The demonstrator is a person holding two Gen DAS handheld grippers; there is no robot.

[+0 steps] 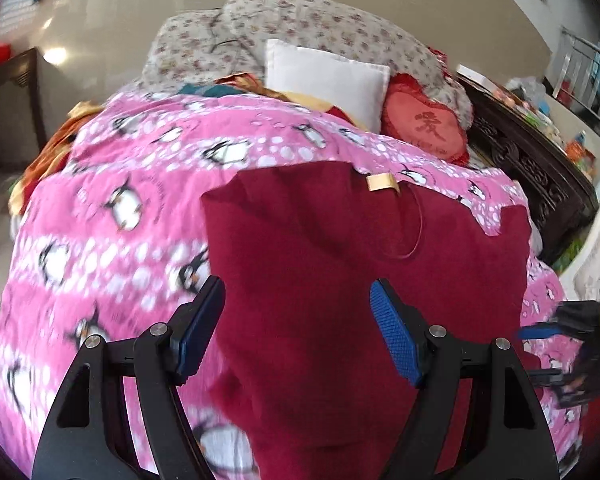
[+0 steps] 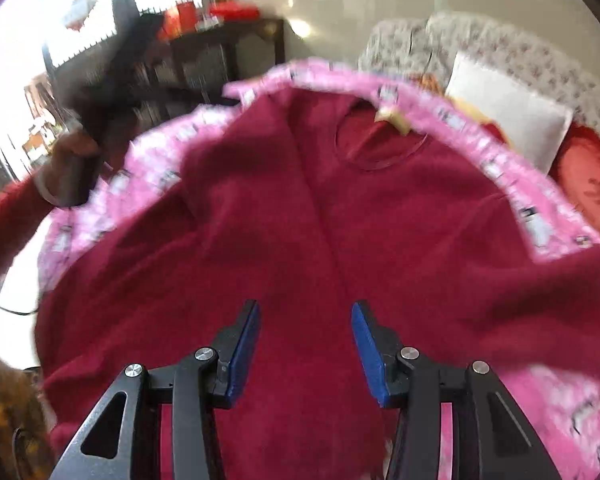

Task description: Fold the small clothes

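pink penguin-print quilt (image 1: 112, 184) is covering the bed in the left wrist view, with a white pillow (image 1: 324, 80) at 12 o'clock and a red heart cushion (image 1: 426, 124) at 1 o'clock. a dark red sweater (image 1: 320, 272) is lying spread on the quilt, its gold neck label (image 1: 382, 182) pointing to 12 o'clock. the left gripper (image 1: 298, 324) is hovering over it with jaws spread wide, gripping nothing. the right gripper (image 1: 560, 356) is showing blurred at 4 o'clock.

from the right wrist view, the sweater (image 2: 340, 216) is filling the centre, collar at 12 o'clock. the right gripper (image 2: 305, 350) is hanging above its lower part, jaws apart and empty. the left gripper (image 2: 112, 96) is appearing blurred at 10 o'clock.
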